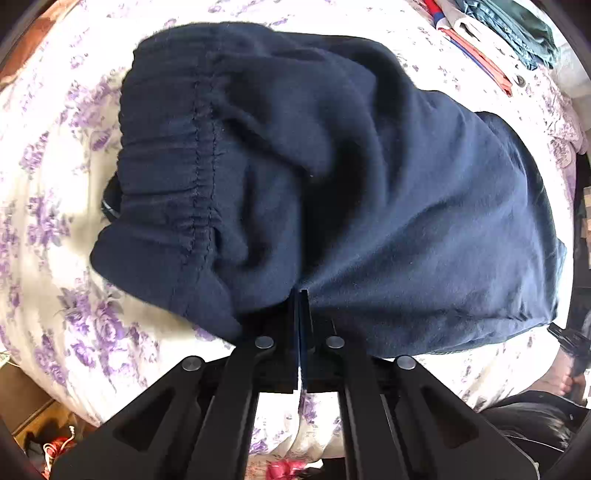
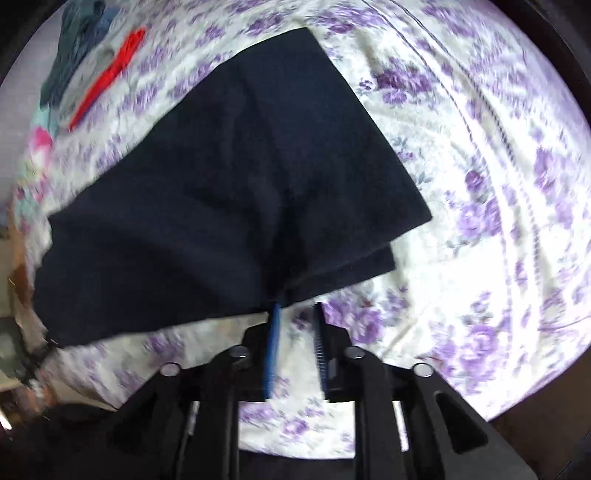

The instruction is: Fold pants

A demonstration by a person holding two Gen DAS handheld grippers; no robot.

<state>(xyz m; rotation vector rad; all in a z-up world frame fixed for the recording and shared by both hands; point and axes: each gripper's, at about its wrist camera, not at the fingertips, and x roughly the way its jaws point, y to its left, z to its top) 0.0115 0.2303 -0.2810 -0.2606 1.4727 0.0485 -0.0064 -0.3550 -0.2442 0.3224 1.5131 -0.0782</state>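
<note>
While left gripper (image 1: 300, 295) pinches pants (image 1: 332, 184) edge, bedsheet (image 2: 480, 221) beside lies bare.

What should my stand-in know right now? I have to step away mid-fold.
Left gripper: shut on the edge of the navy pants, near the elastic waistband.
Right gripper: open, nothing between its pads, the pants' edge just beyond its tips.
Pants: on the floral bedsheet, layers doubled over.
Left: release, check the fold, finish folding. Other clothes lie at the far edge.
</note>
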